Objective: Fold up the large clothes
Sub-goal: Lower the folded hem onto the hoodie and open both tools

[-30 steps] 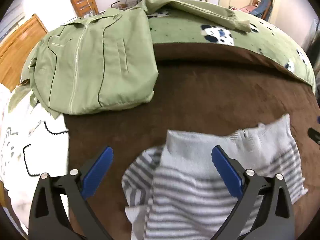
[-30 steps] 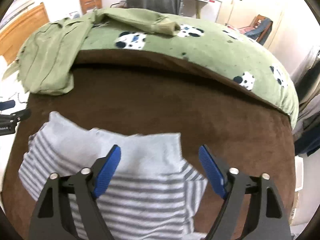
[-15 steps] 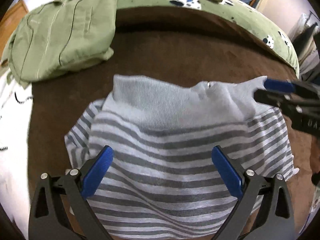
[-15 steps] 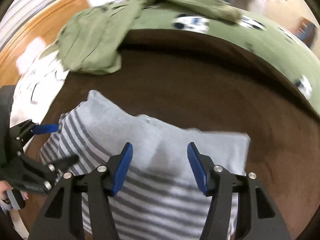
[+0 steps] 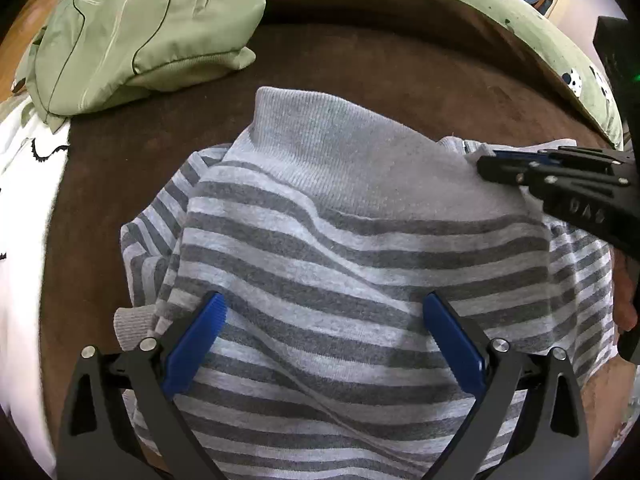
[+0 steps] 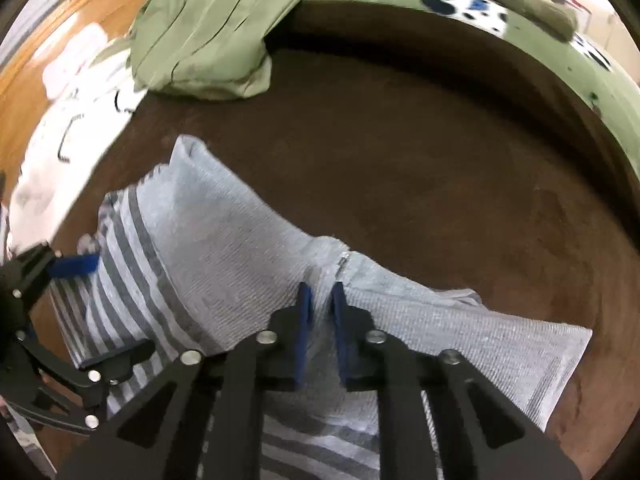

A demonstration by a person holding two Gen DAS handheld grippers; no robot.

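Both my grippers have dropped closer to the striped sweater (image 5: 360,264) on the brown blanket (image 5: 360,68). Left view: my left gripper (image 5: 322,344) hangs wide open over the stripes, gripping nothing; green jacket (image 5: 140,28) at 11 o'clock. Right view: my right gripper (image 6: 320,336) has just pinched shut on the grey collar band (image 6: 248,256).

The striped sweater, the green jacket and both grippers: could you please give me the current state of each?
Striped sweater: lying partly folded on the brown blanket, grey ribbed band uppermost.
Green jacket: folded, lying apart from the sweater.
Right gripper: has just been closing; now shut on the sweater's ribbed band.
Left gripper: open, hovering over the stripes.
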